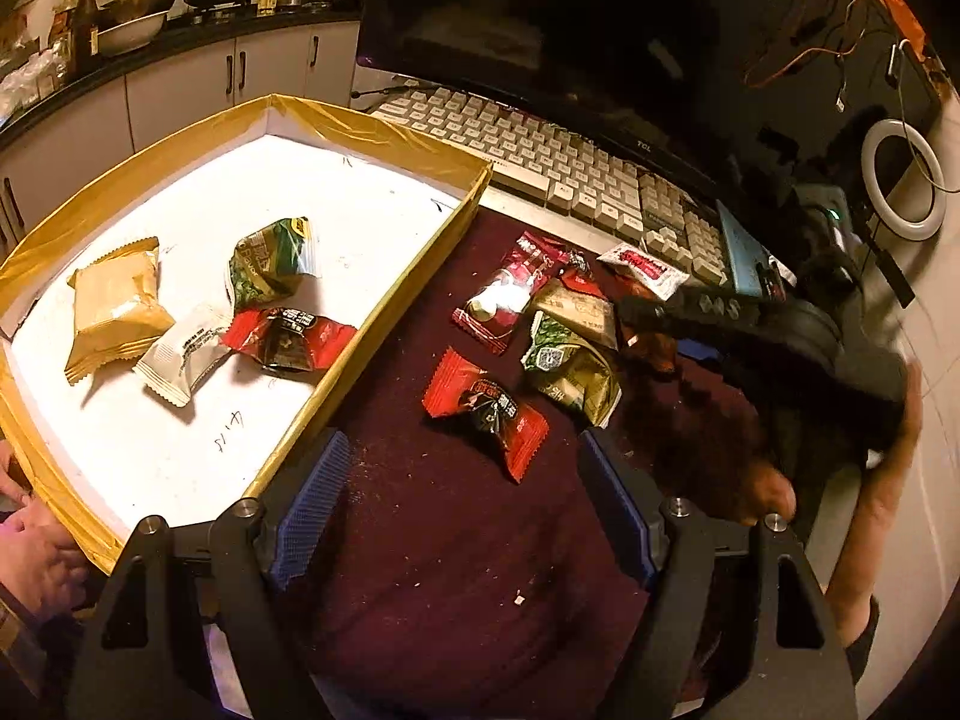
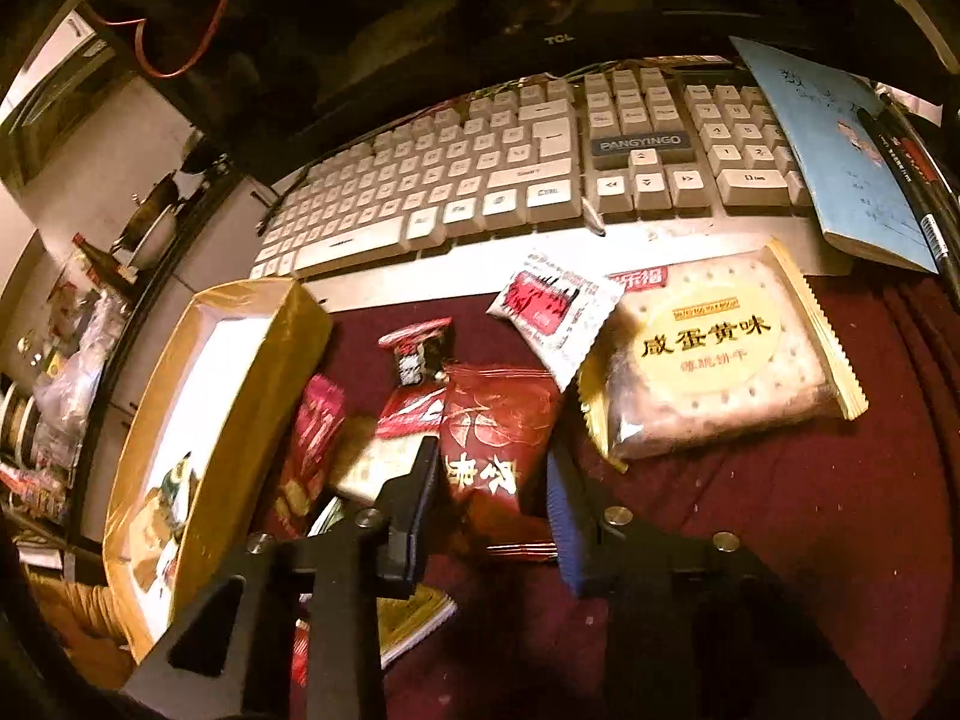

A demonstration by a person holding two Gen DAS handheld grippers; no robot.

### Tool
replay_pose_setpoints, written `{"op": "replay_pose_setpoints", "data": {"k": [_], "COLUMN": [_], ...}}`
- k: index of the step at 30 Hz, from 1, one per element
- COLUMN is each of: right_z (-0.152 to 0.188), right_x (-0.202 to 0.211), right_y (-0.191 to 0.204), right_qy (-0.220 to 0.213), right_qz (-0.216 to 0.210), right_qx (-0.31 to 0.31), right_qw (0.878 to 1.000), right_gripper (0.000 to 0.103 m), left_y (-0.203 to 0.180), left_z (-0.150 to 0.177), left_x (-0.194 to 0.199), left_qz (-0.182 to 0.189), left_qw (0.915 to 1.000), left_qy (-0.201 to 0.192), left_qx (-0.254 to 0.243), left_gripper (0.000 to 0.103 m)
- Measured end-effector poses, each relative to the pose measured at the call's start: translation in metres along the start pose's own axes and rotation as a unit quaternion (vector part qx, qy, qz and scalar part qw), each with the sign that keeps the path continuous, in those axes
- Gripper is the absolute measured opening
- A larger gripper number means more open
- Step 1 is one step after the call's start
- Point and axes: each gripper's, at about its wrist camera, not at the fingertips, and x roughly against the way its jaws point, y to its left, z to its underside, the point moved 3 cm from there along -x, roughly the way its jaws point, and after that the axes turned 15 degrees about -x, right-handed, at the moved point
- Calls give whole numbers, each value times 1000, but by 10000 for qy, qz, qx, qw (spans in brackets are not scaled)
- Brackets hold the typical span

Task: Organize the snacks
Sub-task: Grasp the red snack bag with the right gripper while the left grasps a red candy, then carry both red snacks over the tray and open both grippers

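My right gripper [image 2: 492,468] is shut on a dark red snack packet [image 2: 498,408] that lies on the maroon cloth [image 2: 780,510], its pads against the packet's two sides. Beside it lie a large biscuit packet [image 2: 714,360], a white-and-red sachet [image 2: 558,312] and a red-and-black packet [image 2: 414,372]. My left gripper [image 1: 465,510] hangs open over the cloth with nothing between its blue pads. Ahead of it lie a red packet [image 1: 486,408] and a green packet [image 1: 570,369]. The gold-rimmed box [image 1: 372,126] holds a gold packet [image 1: 117,309], a white one [image 1: 180,360], a green one [image 1: 270,261] and a red one [image 1: 288,339].
A keyboard [image 2: 480,180] and a dark monitor [image 1: 540,30] stand behind the snacks. A blue notebook [image 2: 840,150] leans on the keyboard's right end. A hand [image 1: 36,546] rests at the box's near left corner. Kitchen cabinets [image 1: 180,78] with pans lie beyond the box.
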Motion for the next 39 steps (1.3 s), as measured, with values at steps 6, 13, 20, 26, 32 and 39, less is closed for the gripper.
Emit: {"op": "replay_pose_setpoints", "data": {"k": [6, 13, 20, 26, 32, 39], "right_z": [25, 30, 38, 41, 43, 47], "right_x": [35, 47, 45, 44, 42, 50], "right_y": [-28, -62, -42, -38, -32, -29], "right_qy": [-92, -176, -288, -276, -288, -404], "right_qz": [-726, -1190, -904, -891, -867, -1100], "right_qx": [59, -314, 207, 329, 489, 630], "right_qw": [9973, 9922, 9953, 9951, 9946, 9911], "right_gripper": [30, 30, 30, 30, 30, 30], "left_y": [-10, -23, -24, -13, 1, 24], "left_z": [-5, -16, -19, -11, -14, -38], "left_x": [3, -30, -61, -54, -27, 37], "left_qz": [11, -403, -859, -905, -124, 122], "left_qw": [9999, 9975, 9931, 9943, 9997, 9974], "left_qy": [-45, 453, 713, 424, 211, -649], "left_qx": [-122, -367, -361, -378, 12, 294], "left_gripper": [78, 60, 49, 16, 11, 11]}}
